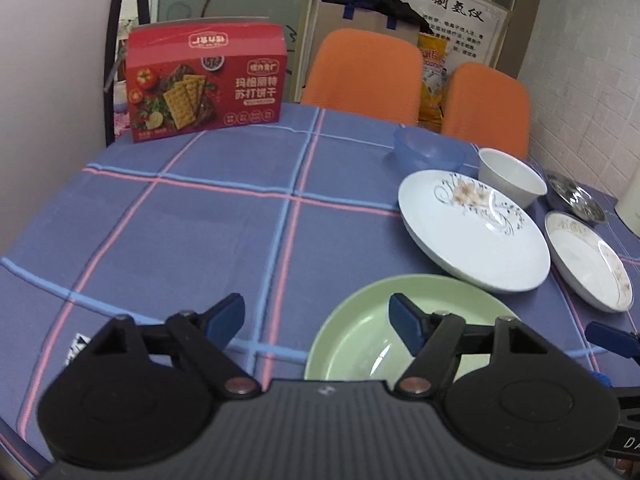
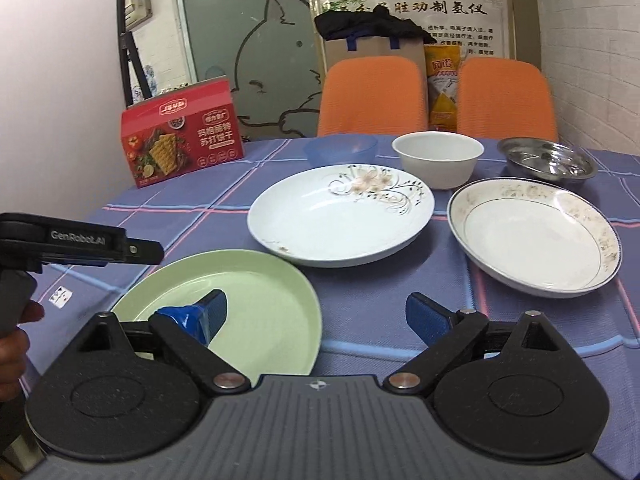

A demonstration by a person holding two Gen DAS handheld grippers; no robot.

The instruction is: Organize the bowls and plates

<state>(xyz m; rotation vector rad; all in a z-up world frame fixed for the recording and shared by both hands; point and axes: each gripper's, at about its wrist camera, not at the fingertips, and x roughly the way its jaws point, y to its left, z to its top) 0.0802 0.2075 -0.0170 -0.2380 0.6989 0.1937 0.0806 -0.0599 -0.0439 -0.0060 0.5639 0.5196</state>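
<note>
We see a round table under a blue cloth with pink and pale-blue check lines [image 2: 360,312]. On it, a large white glazed plate with a floral print [image 2: 340,216] lies empty at centre, a gold-rimmed white ceramic dish [image 2: 532,236] empty to its right, and a smooth pale-green plate [image 2: 256,320] empty nearest us. Behind them a red cardboard cracker box [image 2: 182,132] bears Chinese lettering. A plain white bowl [image 2: 438,158], a shiny steel bowl [image 2: 546,162] and a translucent blue plastic bowl [image 2: 340,150] line the far edge, all empty. Our left gripper [image 1: 318,324], marked "GenRobot.AI", and right gripper [image 2: 316,316] both hang released, grasping nothing.
</note>
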